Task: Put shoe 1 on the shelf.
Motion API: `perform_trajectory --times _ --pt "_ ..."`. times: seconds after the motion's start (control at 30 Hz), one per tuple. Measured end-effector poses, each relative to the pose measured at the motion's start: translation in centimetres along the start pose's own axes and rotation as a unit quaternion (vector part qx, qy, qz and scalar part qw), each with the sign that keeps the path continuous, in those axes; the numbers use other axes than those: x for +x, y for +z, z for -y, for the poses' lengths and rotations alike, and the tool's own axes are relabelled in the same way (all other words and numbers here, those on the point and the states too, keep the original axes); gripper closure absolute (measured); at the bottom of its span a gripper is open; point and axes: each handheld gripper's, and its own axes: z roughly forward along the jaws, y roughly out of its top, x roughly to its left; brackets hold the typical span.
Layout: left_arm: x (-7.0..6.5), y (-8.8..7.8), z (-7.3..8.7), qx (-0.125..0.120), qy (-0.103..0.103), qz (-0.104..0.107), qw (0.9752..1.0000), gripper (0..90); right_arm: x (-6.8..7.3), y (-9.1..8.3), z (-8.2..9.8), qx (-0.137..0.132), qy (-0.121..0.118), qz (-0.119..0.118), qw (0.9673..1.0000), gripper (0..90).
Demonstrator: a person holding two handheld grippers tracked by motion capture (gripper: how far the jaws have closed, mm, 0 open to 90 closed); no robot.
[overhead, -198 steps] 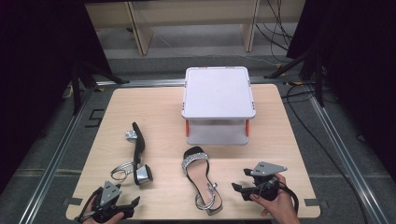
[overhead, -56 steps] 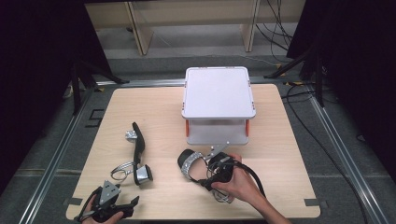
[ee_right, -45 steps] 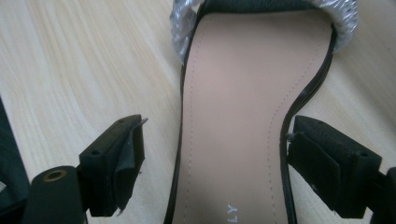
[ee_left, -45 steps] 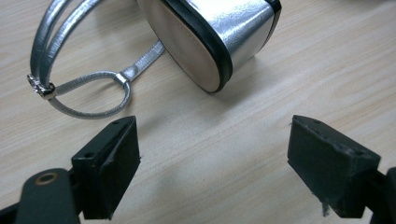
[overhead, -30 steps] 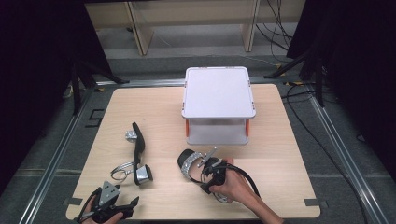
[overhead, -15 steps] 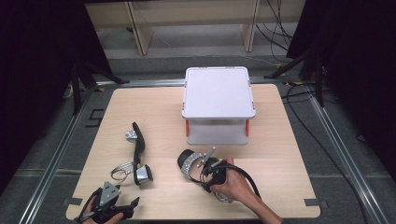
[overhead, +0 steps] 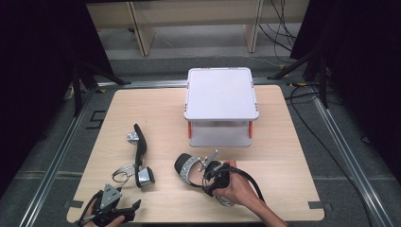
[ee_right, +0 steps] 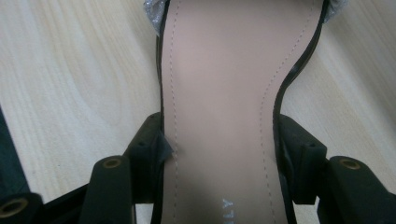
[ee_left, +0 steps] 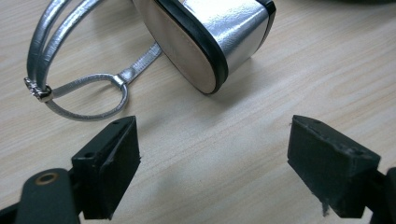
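In the high view, a white lidded box (overhead: 221, 106) is sitting at the far middle of the wooden surface (overhead: 293, 156). One silver sandal (overhead: 138, 158) is lying on its side at the left, heel block toward the near edge, strap loop beside it. The second sandal (overhead: 187, 168) is lying near the middle front, just before the box, its glittery toe band pointing left and away. The right hand-held gripper (overhead: 211, 176) is reaching over this sandal's middle, with the person's hand (overhead: 235, 188) wrapping around it and a black cable trailing off. The left hand-held gripper (overhead: 113, 208) is resting at the near left edge, apart from the side-lying sandal.

In the left gripper view, the left hand-held gripper (ee_left: 212, 156) is standing spread wide over bare wood, gripping nothing; the silver heel block (ee_left: 210, 37) and thin ankle strap (ee_left: 79, 79) are lying just beyond it.

In the right gripper view, the right hand-held gripper (ee_right: 219, 149) is pinching the sandal's beige insole (ee_right: 219, 93) at its narrow waist, one jaw touching each black edge.
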Motion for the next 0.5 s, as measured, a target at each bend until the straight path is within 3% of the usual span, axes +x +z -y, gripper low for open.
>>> perform_trajectory --times 0.03,0.07,0.23,0.27,0.3,0.33,0.43,0.5 --pt "0.1 0.0 0.0 0.005 0.007 -0.007 0.9999 16.5 0.0 0.0 0.0 0.000 0.000 0.000 1.0000 43.0" --pt "0.1 0.0 0.0 -0.003 -0.002 -0.001 1.0000 16.5 0.1 0.0 0.0 -0.001 -0.002 0.004 1.0000 43.1" --pt "0.0 -0.1 0.0 -0.002 -0.006 -0.004 1.0000 16.6 0.2 -0.4 -0.2 -0.007 -0.003 0.004 1.0000 43.1" --pt "0.3 0.0 0.0 0.001 0.011 -0.010 0.9999 16.6 0.4 -0.6 -0.4 -0.006 -0.007 0.003 1.0000 43.1" --pt "0.3 0.0 0.0 0.001 0.011 -0.010 0.9999 16.6 0.4 -0.6 -0.4 -0.006 -0.007 0.003 1.0000 43.1" --pt "0.0 0.0 0.0 -0.004 -0.005 -0.002 1.0000 16.6 0.5 -0.8 -0.7 -0.009 -0.009 0.002 0.9999 43.1" --pt "0.1 0.0 0.1 -0.007 -0.007 0.000 0.9999 16.6 0.5 -1.2 -1.1 -0.014 -0.012 0.005 0.9998 43.1" --pt "0.4 0.0 0.0 -0.003 0.006 -0.005 1.0000 16.6 0.4 -1.6 -1.6 -0.022 -0.017 0.004 0.9996 43.1"
